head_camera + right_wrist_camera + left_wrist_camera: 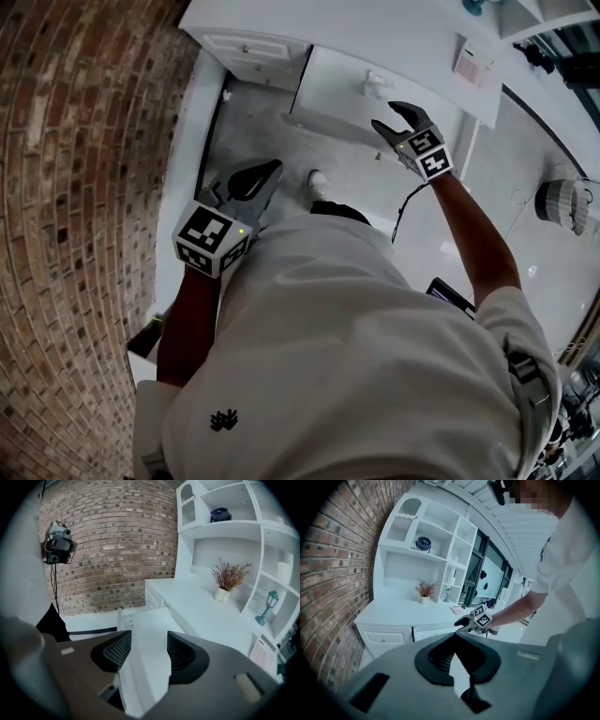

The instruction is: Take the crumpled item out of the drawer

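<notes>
The white drawer stands pulled out from under the desk. A small crumpled white item lies inside it, near its far side. My right gripper hovers just in front of that item with its jaws apart and nothing between them. In the right gripper view the open right gripper frames the drawer's pale wall, and the crumpled item is out of sight. My left gripper hangs low by the person's left side, tips together and empty. The left gripper looks toward the desk and the right gripper.
A brick wall runs along the left. A closed small drawer sits left of the open one under the white desk top. A card lies on the desk. Shelves hold a potted dried plant. A pale basket stands on the floor at right.
</notes>
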Motion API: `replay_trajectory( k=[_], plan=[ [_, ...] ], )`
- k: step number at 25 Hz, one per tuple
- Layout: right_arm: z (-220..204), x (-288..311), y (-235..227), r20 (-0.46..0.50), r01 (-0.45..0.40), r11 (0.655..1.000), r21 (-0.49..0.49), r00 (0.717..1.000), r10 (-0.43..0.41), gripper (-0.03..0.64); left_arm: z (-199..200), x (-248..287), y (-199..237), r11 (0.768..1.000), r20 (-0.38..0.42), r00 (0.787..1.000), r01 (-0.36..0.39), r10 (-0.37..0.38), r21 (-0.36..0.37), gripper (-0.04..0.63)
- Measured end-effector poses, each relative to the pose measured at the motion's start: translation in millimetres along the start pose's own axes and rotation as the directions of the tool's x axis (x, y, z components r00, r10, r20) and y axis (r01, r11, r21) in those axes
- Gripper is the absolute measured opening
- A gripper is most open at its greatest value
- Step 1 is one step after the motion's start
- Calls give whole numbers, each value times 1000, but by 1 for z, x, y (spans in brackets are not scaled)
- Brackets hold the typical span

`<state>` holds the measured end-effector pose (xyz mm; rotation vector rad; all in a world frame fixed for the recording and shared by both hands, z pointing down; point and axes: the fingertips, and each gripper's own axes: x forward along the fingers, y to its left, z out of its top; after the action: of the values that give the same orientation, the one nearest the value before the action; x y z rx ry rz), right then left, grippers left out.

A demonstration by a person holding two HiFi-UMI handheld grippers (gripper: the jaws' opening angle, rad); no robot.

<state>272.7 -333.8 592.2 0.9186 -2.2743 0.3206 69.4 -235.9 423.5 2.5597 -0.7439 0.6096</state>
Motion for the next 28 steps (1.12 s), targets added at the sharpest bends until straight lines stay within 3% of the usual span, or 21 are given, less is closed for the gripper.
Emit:
replay_trajectory(
  k=[10, 28],
  plan=[
    [-61, 66, -59, -142, -17, 999, -32, 990, 12, 253, 8, 23, 21, 996, -36, 997, -69, 67, -53, 6],
    [-123, 133, -98, -305, 12, 998, -55, 952, -28, 252, -2, 24, 40, 980, -114, 979, -177, 166, -92, 6]
  ],
)
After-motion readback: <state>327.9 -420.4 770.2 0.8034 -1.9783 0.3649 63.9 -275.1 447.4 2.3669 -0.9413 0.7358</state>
